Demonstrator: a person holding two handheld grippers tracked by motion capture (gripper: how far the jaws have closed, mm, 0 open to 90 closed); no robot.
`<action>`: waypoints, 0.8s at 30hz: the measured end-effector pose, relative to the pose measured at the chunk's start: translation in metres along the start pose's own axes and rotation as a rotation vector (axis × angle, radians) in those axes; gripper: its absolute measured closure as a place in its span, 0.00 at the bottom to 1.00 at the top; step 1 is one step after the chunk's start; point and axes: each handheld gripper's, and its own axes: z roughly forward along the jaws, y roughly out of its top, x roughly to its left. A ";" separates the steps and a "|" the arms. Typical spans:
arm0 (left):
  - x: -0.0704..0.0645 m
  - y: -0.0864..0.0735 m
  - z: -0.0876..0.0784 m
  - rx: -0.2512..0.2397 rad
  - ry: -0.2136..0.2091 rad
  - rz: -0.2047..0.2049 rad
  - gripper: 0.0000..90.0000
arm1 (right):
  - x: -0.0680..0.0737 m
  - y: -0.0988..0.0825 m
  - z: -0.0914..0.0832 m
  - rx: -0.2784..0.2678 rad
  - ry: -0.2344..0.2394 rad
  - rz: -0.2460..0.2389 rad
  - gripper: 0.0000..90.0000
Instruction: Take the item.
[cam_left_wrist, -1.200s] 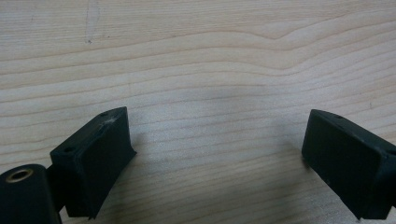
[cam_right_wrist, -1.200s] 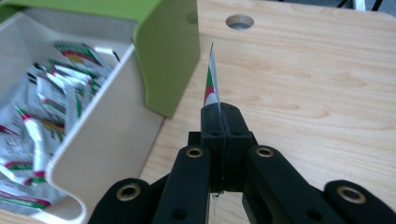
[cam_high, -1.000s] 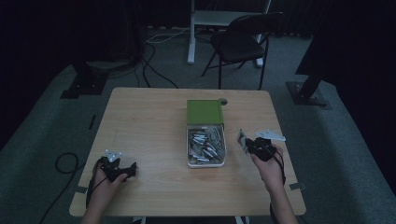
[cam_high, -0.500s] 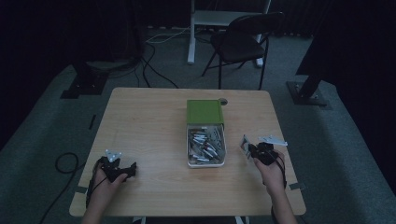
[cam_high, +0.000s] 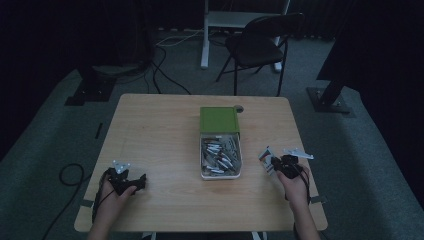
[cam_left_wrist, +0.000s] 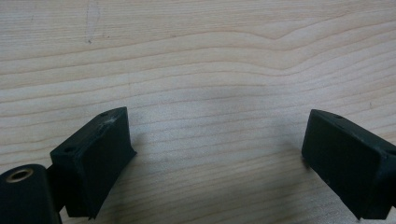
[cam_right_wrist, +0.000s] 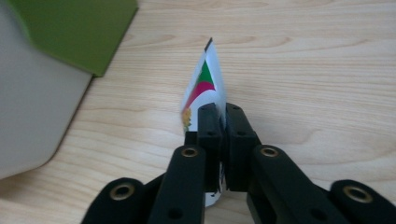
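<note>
- Since a moment ago, right gripper has sunk toward the desk, fingers clamped on a colourful card beside the white tray.
- Left gripper rests, fingers apart.

Packet white with green, red, yellow print. Box white, lid olive green, contents silvery-grey. Table pale wood grain. Right gripper black; left gripper black. Far chair black.
</note>
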 end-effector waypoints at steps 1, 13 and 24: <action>0.000 0.000 0.000 0.000 0.000 0.000 0.10 | -0.002 -0.001 0.001 -0.001 -0.008 0.003 0.96; 0.000 0.000 0.000 0.000 0.000 0.001 0.10 | -0.021 -0.005 0.006 0.046 -0.051 0.023 0.91; 0.000 0.000 0.000 0.000 0.000 0.001 0.10 | -0.042 -0.012 0.010 0.067 -0.021 0.074 0.69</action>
